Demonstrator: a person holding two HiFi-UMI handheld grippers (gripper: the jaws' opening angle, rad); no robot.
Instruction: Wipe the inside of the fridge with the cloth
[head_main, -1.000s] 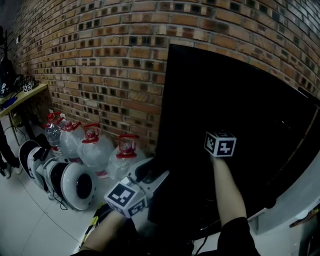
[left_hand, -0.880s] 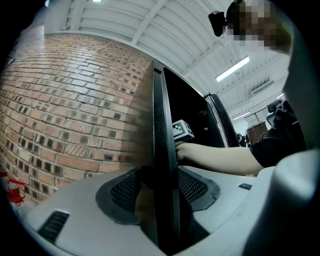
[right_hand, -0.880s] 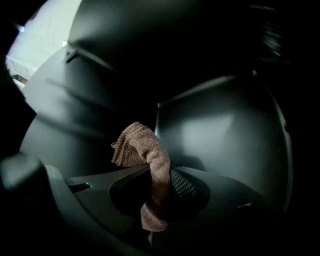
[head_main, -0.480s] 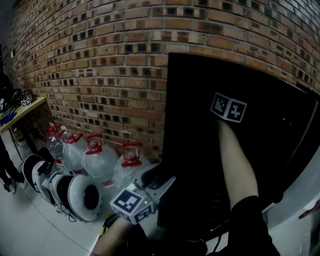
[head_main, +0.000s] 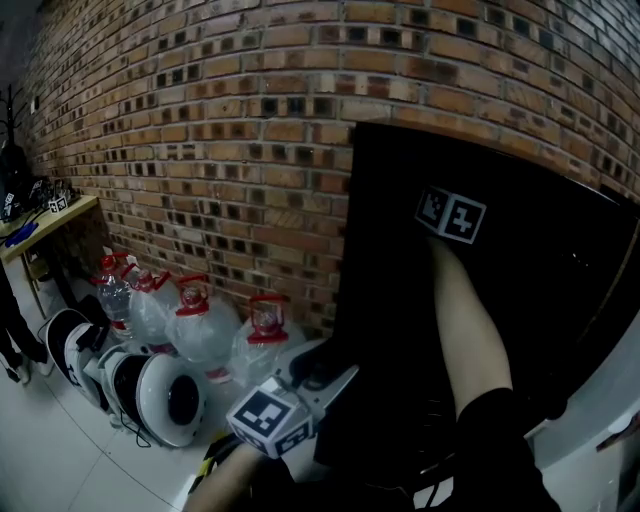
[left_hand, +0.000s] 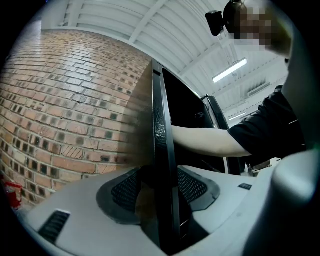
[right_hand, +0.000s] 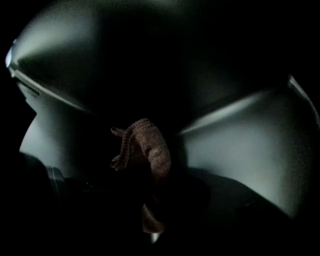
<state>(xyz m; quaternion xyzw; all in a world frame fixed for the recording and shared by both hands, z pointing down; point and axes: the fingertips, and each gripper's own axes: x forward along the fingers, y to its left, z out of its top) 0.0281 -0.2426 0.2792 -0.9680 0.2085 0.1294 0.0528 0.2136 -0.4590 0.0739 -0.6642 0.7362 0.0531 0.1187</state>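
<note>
The tall black fridge (head_main: 560, 300) stood at three o'clock, its door swung open. The crumpled brown ribbed cloth (right_hand: 145, 150) hung bunched inside its dark, pale-walled interior.

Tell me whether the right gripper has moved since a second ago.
Yes. In the head view the right gripper has risen: it now sits much nearer the top edge of the fridge than before.

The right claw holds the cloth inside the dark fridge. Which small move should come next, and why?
Probably press the cloth onto the pale inner wall and start a short stroke. The right claw grips the cloth, which seems clear of the wall, and the left claw clamps the door edge, holding it open.
</note>
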